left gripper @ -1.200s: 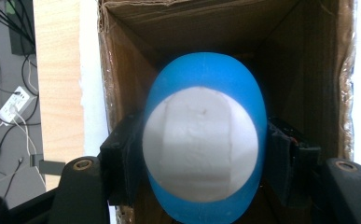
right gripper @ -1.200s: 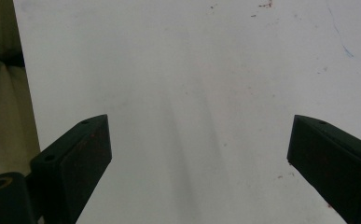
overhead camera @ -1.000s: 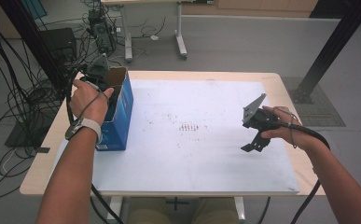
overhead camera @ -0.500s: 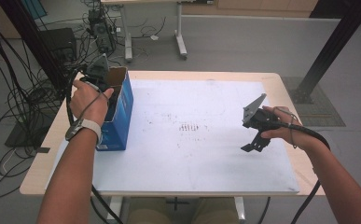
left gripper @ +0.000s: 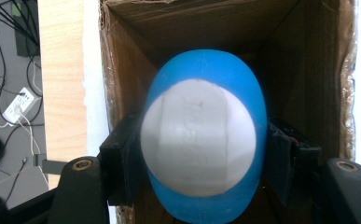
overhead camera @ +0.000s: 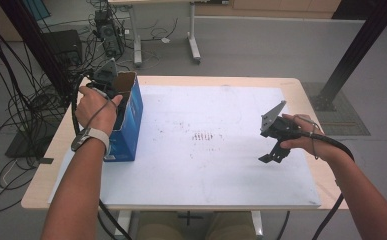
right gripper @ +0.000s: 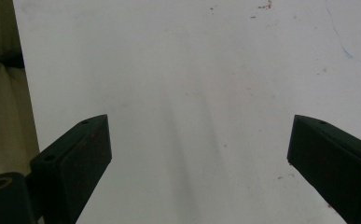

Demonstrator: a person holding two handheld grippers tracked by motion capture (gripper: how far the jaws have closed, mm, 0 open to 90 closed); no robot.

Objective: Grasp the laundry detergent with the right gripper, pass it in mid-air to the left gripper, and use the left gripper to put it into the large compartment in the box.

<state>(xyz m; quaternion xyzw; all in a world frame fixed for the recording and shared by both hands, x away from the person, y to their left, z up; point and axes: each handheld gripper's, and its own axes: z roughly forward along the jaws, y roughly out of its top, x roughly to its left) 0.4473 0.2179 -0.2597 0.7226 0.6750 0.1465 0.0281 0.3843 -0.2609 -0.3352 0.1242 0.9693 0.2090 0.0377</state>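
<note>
A ball (left gripper: 201,135), blue with a white rounded face, sits between the pads of my left gripper (left gripper: 201,163), which is shut on it. The ball hangs in the open top of a blue cardboard box (overhead camera: 128,125) with brown inner walls (left gripper: 281,60). From above, my left gripper (overhead camera: 112,86) points down into the box at the table's left side. Over the right part of the white sheet (overhead camera: 206,170), my right gripper (overhead camera: 272,154) hovers open. Between its two black jaws there is just bare sheet (right gripper: 199,140).
The white sheet covers most of the wooden table (overhead camera: 301,90). Faint dark specks (overhead camera: 201,136) mark its middle. Cables (overhead camera: 11,125) crowd the floor to the left. A black post (overhead camera: 351,55) stands to the far right, and another table's legs (overhead camera: 193,40) are behind.
</note>
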